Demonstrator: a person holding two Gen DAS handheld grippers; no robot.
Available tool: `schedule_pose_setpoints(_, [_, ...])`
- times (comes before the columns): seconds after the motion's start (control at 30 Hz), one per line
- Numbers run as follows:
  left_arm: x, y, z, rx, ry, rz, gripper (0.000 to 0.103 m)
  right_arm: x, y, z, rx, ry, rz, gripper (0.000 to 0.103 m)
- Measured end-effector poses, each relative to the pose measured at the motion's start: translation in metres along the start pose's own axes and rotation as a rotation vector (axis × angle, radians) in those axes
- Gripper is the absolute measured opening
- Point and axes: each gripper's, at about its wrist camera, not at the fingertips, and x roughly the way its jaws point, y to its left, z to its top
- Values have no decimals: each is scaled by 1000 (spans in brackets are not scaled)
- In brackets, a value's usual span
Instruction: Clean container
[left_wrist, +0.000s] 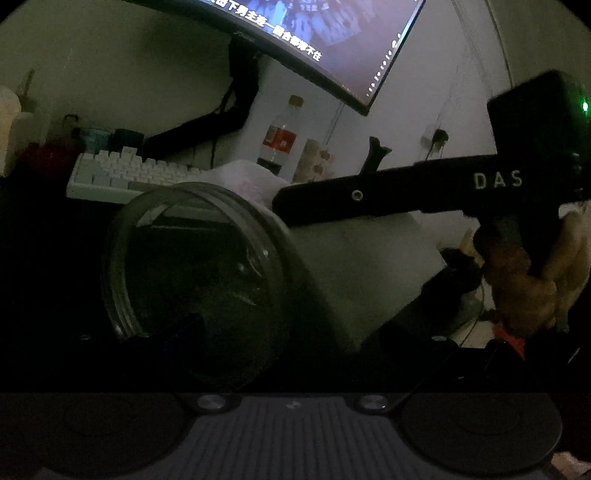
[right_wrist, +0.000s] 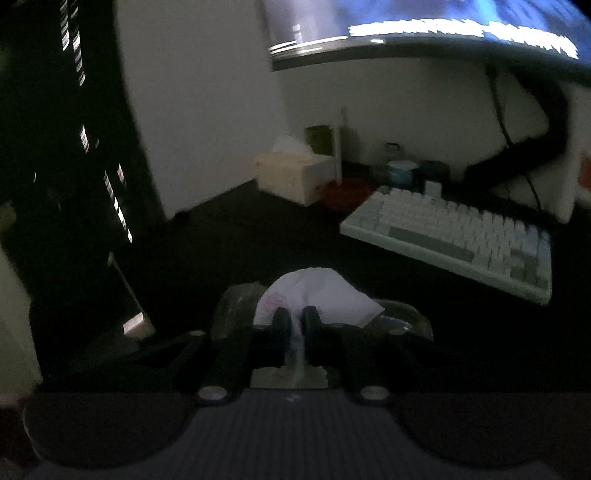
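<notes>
A clear round container (left_wrist: 192, 277) with a threaded rim fills the left wrist view, its mouth turned toward the camera. My left gripper (left_wrist: 295, 332) stands wide around it and seems shut on its body, though the fingers are nearly lost in the dark. The black body of the right-hand tool (left_wrist: 406, 192) crosses above the container, held by a hand (left_wrist: 535, 280). In the right wrist view my right gripper (right_wrist: 295, 321) is shut on a crumpled white tissue (right_wrist: 317, 291). The tissue hangs just over the container (right_wrist: 236, 306).
A white keyboard (right_wrist: 461, 236) lies on the dark desk behind the container. A lit monitor (left_wrist: 314, 37) hangs above it on a black arm. A bottle with a red label (left_wrist: 280, 140) stands at the wall. A tissue box (right_wrist: 295, 177) sits far left.
</notes>
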Motion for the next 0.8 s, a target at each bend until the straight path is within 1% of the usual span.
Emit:
schedule_pose_setpoints(0.07, [-1, -1, 0, -1, 4, -12, 103, 1, -12, 1, 26, 15, -37, 12])
schedule_pose_setpoints(0.1, [-2, 0, 0, -8, 8, -33, 103, 2, -21, 2, 57, 22, -70, 12])
schedule_pose_setpoints(0.2, [-1, -1, 1, -14, 14, -43, 103, 1, -33, 5, 116, 47, -96, 12])
schedule_pose_setpoints(0.23, [-1, -2, 0, -11, 16, -47, 103, 1, -30, 6, 107, 52, -87, 12])
schedule_pose_setpoints(0.27, [0, -3, 0, -8, 18, -51, 103, -1, -22, 5, 80, 53, -47, 12])
schedule_pose_setpoints(0.33, [1, -5, 0, 0, 26, -69, 103, -4, -7, 3, 19, 52, 61, 12])
schedule_pose_setpoints(0.37, [2, -7, -1, 5, 28, -71, 103, -5, -2, 3, -9, 54, 76, 12])
schedule_pose_setpoints(0.4, [2, -9, -2, 12, 30, -71, 103, -4, -2, 4, -17, 56, 72, 11])
schedule_pose_setpoints(0.43, [3, -11, -2, 21, 32, -69, 103, -2, -6, 5, -2, 57, 64, 10])
schedule_pose_setpoints(0.47, [3, -13, -3, 31, 33, -63, 103, -1, -15, 6, 20, 58, 38, 10])
schedule_pose_setpoints(0.53, [3, -16, -3, 46, 34, -54, 103, 3, -33, 7, 60, 58, -29, 10])
schedule_pose_setpoints(0.57, [3, -16, -4, 48, 34, -53, 103, 4, -42, 8, 79, 59, -69, 13])
schedule_pose_setpoints(0.6, [3, -16, -4, 45, 34, -56, 103, 4, -50, 8, 109, 62, -100, 13])
schedule_pose_setpoints(0.63, [4, -15, -3, 41, 34, -59, 103, 3, -56, 7, 132, 64, -108, 13])
schedule_pose_setpoints(0.67, [4, -14, -3, 36, 32, -62, 103, 1, -58, 5, 141, 64, -100, 13])
schedule_pose_setpoints(0.73, [5, -14, -4, 35, 30, -72, 103, -4, -47, 2, 99, 56, -60, 12])
schedule_pose_setpoints(0.8, [6, -15, -4, 42, 34, -86, 103, -10, -32, -1, 51, 54, 30, 13])
